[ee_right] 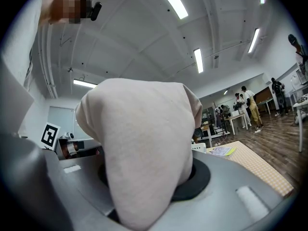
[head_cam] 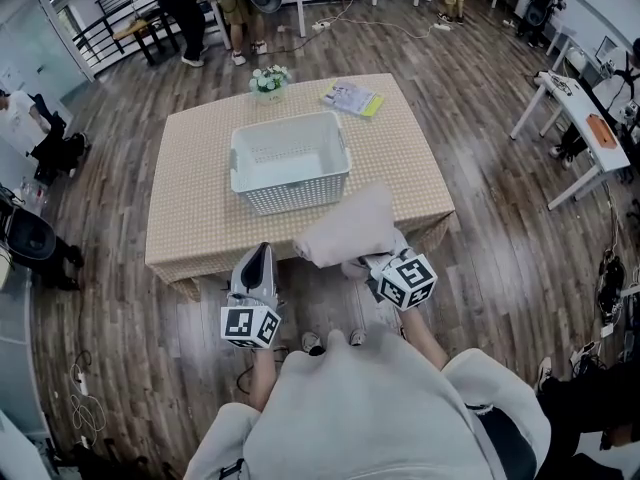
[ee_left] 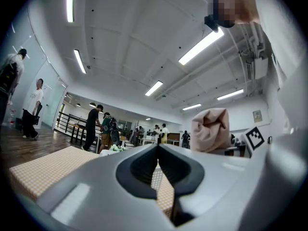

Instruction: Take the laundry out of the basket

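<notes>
over the table's (head_cam: 200, 218) near edge, the right gripper (head_cam: 390, 268) clamps a soft, bunched beige cloth (head_cam: 345, 230) whose length runs toward the perforated white basket (head_cam: 295, 196); the left gripper's (head_cam: 260, 253) jaws sit together, empty.

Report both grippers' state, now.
Left gripper: closed, holding nothing.
Right gripper: closed on the beige cloth.
</notes>
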